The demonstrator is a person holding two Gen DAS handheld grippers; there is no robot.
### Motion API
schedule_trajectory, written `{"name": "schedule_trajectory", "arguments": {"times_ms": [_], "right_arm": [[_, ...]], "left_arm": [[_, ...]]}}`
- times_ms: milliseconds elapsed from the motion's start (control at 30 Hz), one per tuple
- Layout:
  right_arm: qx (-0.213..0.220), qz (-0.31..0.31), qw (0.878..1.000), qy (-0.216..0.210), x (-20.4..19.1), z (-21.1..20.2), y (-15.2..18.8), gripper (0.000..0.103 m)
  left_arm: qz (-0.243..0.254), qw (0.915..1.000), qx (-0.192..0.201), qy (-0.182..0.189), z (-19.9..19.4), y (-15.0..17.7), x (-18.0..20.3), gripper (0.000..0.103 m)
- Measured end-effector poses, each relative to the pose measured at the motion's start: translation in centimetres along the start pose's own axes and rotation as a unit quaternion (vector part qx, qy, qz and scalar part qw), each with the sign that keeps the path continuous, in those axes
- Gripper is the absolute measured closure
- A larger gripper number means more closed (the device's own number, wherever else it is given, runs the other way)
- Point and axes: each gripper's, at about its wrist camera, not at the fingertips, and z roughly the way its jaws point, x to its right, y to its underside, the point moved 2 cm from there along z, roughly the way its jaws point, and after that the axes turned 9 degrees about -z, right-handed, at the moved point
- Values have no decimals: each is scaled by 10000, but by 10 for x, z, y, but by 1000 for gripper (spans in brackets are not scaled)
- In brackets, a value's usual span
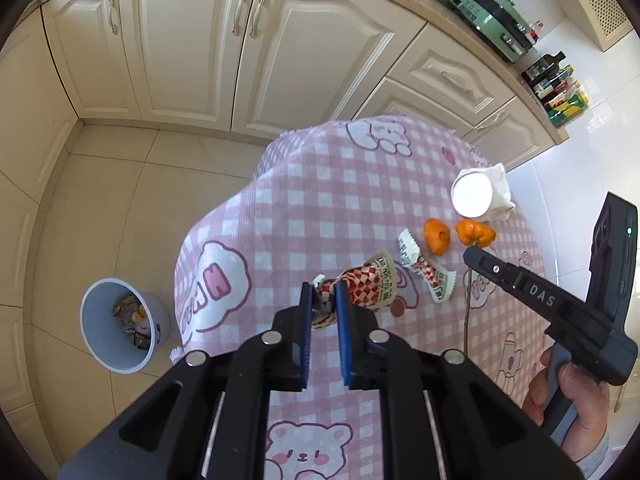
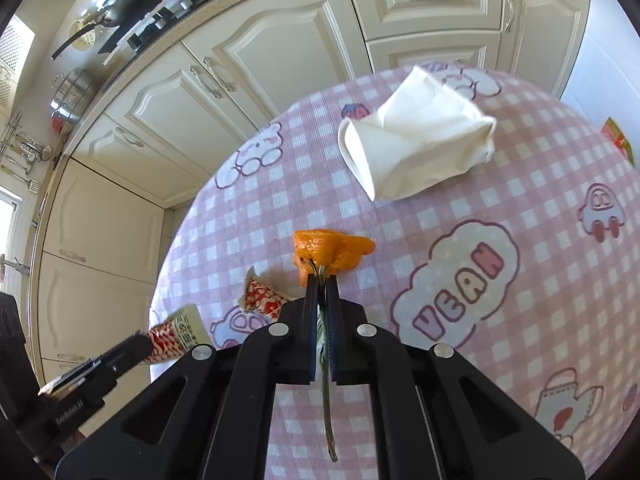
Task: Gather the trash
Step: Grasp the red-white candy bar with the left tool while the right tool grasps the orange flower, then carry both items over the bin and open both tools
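My left gripper (image 1: 324, 294) is shut on a red-and-white checked wrapper (image 1: 362, 286), held above the pink checked tablecloth (image 1: 312, 208). A second checked wrapper (image 1: 426, 270) and an orange peel (image 1: 437, 236) lie on the cloth beyond it. My right gripper (image 2: 322, 278) is shut on a thin stem (image 2: 326, 392) joined to another orange peel (image 2: 330, 250); in the left wrist view its tip (image 1: 474, 254) sits by that peel (image 1: 474, 232). A crumpled white paper cup (image 2: 416, 148) lies further back. A grey bin (image 1: 120, 326) with wrappers inside stands on the floor to the left.
Cream cabinets (image 1: 192, 48) run behind the table, with a counter carrying a green appliance (image 1: 494, 20) and bottles (image 1: 556, 88). A small red-green wrapper (image 2: 618, 138) lies at the cloth's far right edge. Tiled floor (image 1: 120, 208) lies left of the table.
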Motion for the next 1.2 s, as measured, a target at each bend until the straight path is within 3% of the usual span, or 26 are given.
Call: {"name": "schedule_trajectory", "arguments": {"times_ms": [233,433,867,1200], "right_arm": [[226,-154,9996,-45,-34,-30,5,100],[232,-435,9983,-311,-98,-36,17,100],[-113,-1274,9843,-1219,-283,-15,64,100],[-300,-1741,9725,-1517,-376,-1,91,100]], "left_arm": [[13,9997,185,181,-34,-4,-17,93],[-87,9993,351,126,-70,-4,-58,93],[-789,9934,671,-495,-165,9,-215,93],[-1161,9876,836,-648,-213,23,-300,93]]}}
